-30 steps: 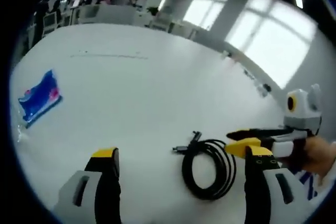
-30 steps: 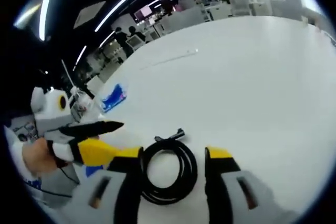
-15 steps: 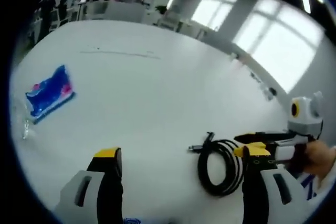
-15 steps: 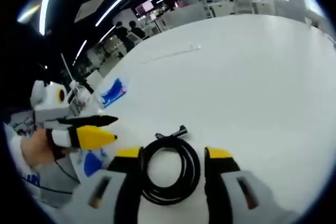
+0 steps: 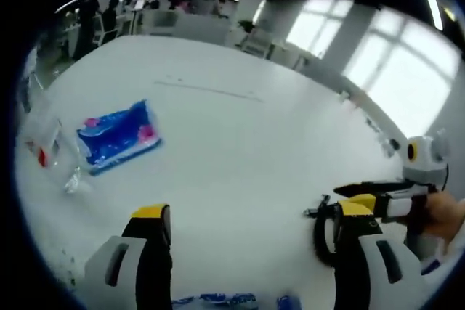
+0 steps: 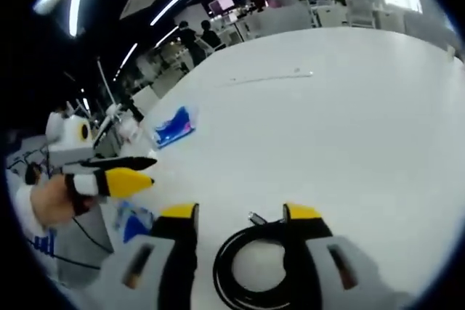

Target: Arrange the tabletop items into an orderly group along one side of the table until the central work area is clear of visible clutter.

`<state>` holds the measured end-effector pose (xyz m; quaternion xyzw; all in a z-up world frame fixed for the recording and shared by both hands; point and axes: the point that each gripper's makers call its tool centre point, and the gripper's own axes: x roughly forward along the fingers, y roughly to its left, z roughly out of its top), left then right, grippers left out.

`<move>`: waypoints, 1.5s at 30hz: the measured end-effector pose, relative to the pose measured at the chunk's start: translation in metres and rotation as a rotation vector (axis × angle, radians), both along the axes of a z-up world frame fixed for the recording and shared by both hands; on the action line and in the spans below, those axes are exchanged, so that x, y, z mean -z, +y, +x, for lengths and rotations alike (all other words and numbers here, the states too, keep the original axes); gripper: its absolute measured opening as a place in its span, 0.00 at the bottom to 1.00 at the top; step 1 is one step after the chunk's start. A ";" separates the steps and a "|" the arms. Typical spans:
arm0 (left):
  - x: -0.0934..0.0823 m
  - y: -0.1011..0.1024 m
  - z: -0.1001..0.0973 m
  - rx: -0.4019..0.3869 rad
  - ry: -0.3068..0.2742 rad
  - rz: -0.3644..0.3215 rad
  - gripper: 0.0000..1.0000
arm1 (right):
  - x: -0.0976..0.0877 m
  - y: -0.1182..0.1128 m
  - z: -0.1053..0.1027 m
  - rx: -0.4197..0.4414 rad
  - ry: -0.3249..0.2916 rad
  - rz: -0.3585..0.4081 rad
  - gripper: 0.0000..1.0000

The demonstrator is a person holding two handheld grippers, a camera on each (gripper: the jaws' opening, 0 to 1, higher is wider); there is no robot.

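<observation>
The right gripper (image 6: 240, 215) has come down over the coiled black cable (image 6: 251, 270), jaws wide and straddling it (not yet holding it), so a grasp looks imminent. The left gripper (image 5: 251, 215), jaws also wide and empty, has swung away from the cable toward the blue packet (image 5: 116, 136) further across the white desk (image 5: 240, 143). I count one cable and one blue packet, with small clear wrappers (image 5: 43, 139) beside the packet.
</observation>
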<state>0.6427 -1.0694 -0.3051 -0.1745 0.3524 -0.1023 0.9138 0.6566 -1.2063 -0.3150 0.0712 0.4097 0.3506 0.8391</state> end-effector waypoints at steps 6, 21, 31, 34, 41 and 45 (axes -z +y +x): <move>-0.001 0.016 -0.003 -0.038 -0.001 -0.001 0.88 | -0.004 0.027 0.005 -0.057 -0.008 -0.001 0.45; 0.000 0.034 -0.002 -0.090 -0.009 0.012 0.85 | -0.003 0.037 0.008 -0.088 -0.002 -0.013 0.44; 0.001 0.053 0.002 -0.132 -0.003 0.024 0.84 | -0.006 0.057 0.022 -0.118 -0.004 -0.002 0.44; 0.002 0.061 0.004 -0.157 0.000 0.018 0.84 | -0.008 0.068 0.029 -0.136 -0.010 0.001 0.44; 0.004 0.072 0.009 -0.190 0.002 0.022 0.83 | -0.014 0.098 0.048 -0.190 -0.029 0.005 0.44; 0.010 0.078 0.008 -0.203 0.015 0.023 0.83 | -0.014 0.114 0.053 -0.220 -0.035 0.006 0.44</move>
